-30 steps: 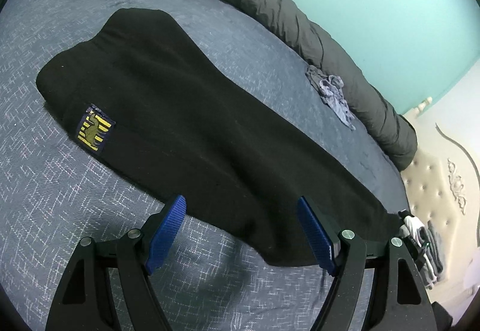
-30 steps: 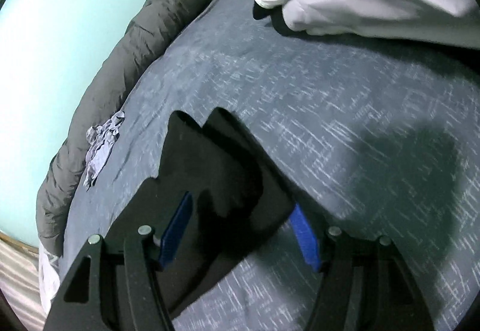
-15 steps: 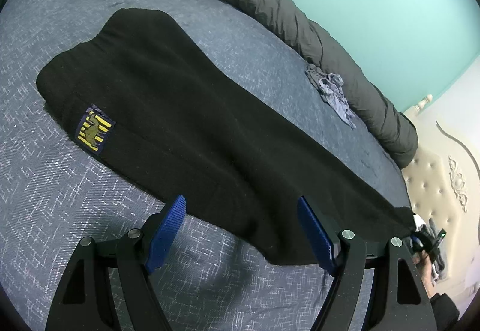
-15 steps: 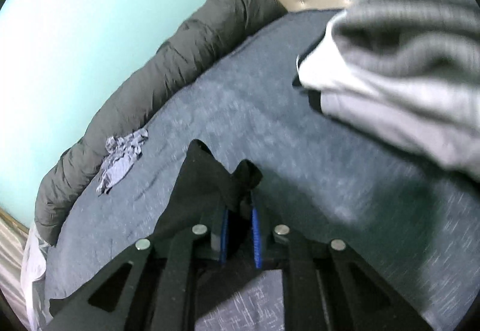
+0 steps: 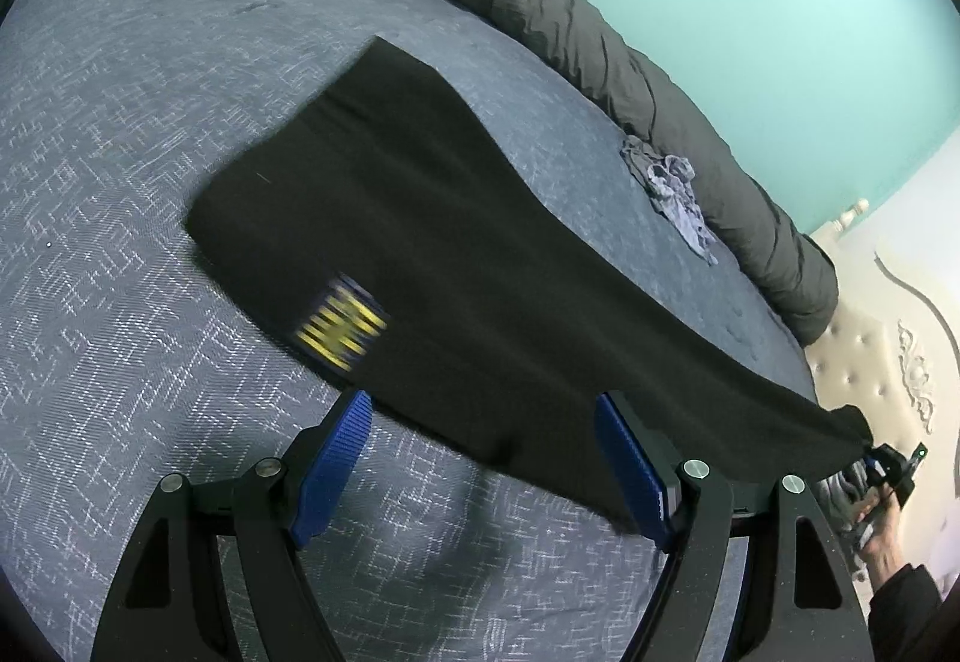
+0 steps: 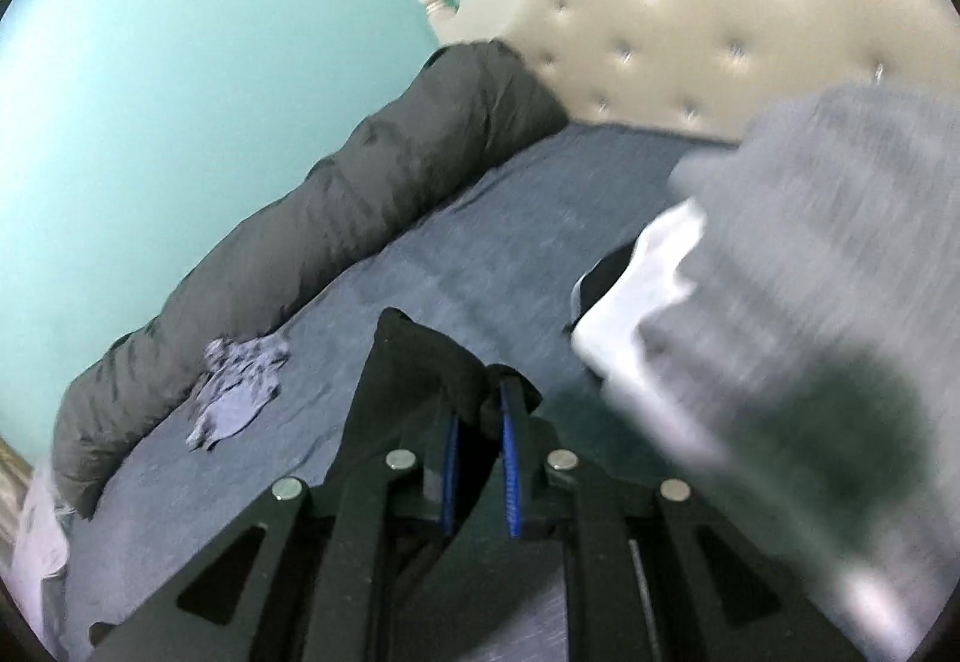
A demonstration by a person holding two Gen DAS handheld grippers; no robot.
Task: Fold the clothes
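We've got the right tongs (image 6: 480,458) clamped on one end of the black garment (image 5: 432,266) lying across the bed (image 5: 120,182); left tongs (image 5: 480,458) gape, probably just over its near edge. Let's lift slow, keeping it taut.

Two wrist cameras over one bed

Each looked down past its own fingers, close; both caught the black garment (image 5: 456,266) and grey bolster (image 6: 336,206).
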